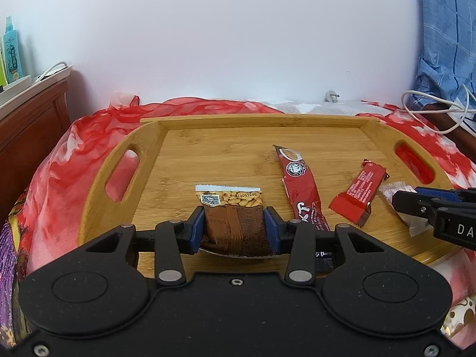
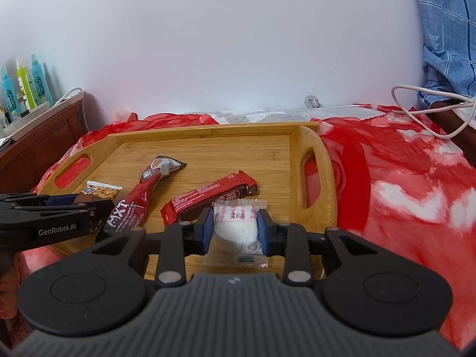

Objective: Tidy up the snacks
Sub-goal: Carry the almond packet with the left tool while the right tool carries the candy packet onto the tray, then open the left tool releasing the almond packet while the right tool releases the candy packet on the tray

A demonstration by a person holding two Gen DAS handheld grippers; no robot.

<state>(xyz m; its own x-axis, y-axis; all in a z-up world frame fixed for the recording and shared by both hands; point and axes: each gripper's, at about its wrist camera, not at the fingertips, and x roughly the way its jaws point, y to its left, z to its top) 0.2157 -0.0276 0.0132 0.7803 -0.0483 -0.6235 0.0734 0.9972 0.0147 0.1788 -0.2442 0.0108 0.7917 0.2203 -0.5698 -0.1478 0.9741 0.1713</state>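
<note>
Peanuts first: the left gripper has its blue pads clamped on both sides of a brown peanut packet lying at about six o'clock on the bamboo tray, while the right gripper is closed on a small clear-and-white candy packet toward the tray's near edge at roughly five o'clock. Both packets look soft and crinkly, so I judge the grips should stay low on the body of each wrapper and any lift should be slow and straight up, keeping the loose film from dragging on the wood. Between the two sit a long red stick sachet and a red snack bar, close to each other; carrying either held packet across them risks nudging them, so a path toward the bare wood at ten to twelve o'clock seems safer. Whether either packet is already off the wood cannot be told. The tray rests on a rumpled red-and-white floral cloth, an uneven footing, so pressing down hard could tip it. A plain pale wall stands behind, a dark wooden cabinet with bottles at nine o'clock, a white cable and blue checked fabric at two o'clock.
</note>
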